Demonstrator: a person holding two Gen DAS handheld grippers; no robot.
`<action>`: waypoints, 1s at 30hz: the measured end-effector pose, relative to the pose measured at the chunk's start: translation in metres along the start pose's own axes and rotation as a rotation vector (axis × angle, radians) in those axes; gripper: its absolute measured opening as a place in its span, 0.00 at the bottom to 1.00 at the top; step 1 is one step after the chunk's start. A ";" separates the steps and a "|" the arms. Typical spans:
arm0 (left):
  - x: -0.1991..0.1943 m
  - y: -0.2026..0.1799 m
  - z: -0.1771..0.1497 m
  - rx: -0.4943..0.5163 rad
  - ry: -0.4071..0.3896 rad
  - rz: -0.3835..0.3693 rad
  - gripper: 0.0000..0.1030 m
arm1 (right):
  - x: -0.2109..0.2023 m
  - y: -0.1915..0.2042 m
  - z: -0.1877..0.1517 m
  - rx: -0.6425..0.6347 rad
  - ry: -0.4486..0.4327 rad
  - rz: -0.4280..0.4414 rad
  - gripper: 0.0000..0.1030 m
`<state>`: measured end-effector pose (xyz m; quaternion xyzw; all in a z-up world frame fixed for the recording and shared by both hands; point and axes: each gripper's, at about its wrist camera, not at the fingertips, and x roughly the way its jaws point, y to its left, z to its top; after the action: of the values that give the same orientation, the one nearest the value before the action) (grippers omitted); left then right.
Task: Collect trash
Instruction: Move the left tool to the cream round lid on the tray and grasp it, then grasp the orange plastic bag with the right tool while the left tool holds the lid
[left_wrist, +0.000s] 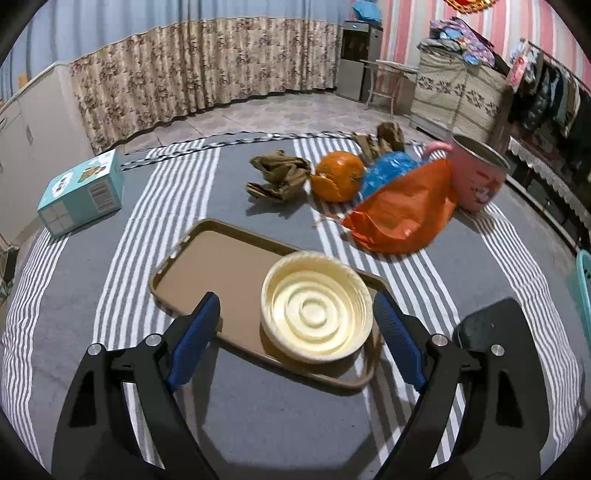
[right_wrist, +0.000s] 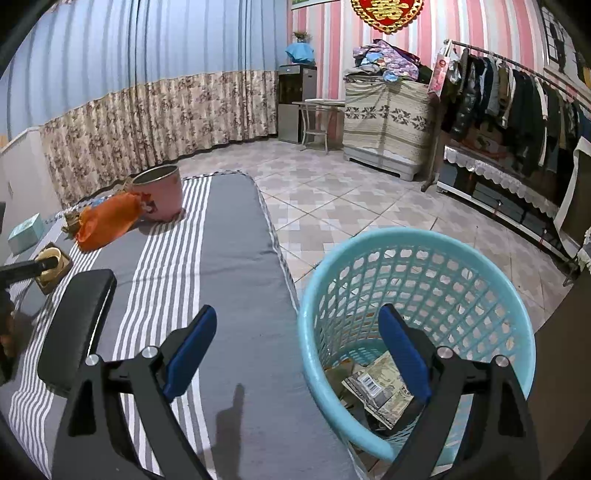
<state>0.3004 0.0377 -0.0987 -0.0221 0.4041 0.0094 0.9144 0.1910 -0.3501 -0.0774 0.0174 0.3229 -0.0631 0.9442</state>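
Note:
My left gripper (left_wrist: 295, 314) is open above a brown tray (left_wrist: 207, 266), with a cream paper bowl (left_wrist: 316, 319) on the tray between its fingers, untouched. Beyond lie crumpled brown paper (left_wrist: 279, 177), an orange (left_wrist: 338, 175), a blue plastic wrapper (left_wrist: 391, 170) and an orange plastic bag (left_wrist: 402, 210). More brown paper (left_wrist: 380, 142) lies farther back. My right gripper (right_wrist: 297, 332) is open and empty, over the table's right edge by a turquoise mesh basket (right_wrist: 417, 258) that holds paper trash (right_wrist: 380, 387).
A pink metal cup (left_wrist: 476, 177) stands right of the orange bag. A teal box (left_wrist: 81, 192) lies at the table's left. A black pad (right_wrist: 77, 325) rests on the striped cloth (right_wrist: 229, 229). Tiled floor, a clothes rack and cabinets are to the right.

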 end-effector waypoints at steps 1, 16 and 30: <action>-0.001 0.002 0.000 -0.010 -0.001 -0.001 0.80 | 0.000 0.001 0.000 -0.004 0.000 0.000 0.85; 0.003 0.000 -0.002 0.016 0.026 -0.059 0.59 | 0.002 0.029 0.020 -0.008 0.012 0.050 0.85; -0.057 0.048 0.022 0.066 -0.239 0.093 0.59 | 0.038 0.158 0.061 -0.081 0.045 0.185 0.85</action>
<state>0.2766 0.0872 -0.0438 0.0280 0.2927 0.0411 0.9549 0.2784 -0.2018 -0.0536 0.0106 0.3431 0.0378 0.9385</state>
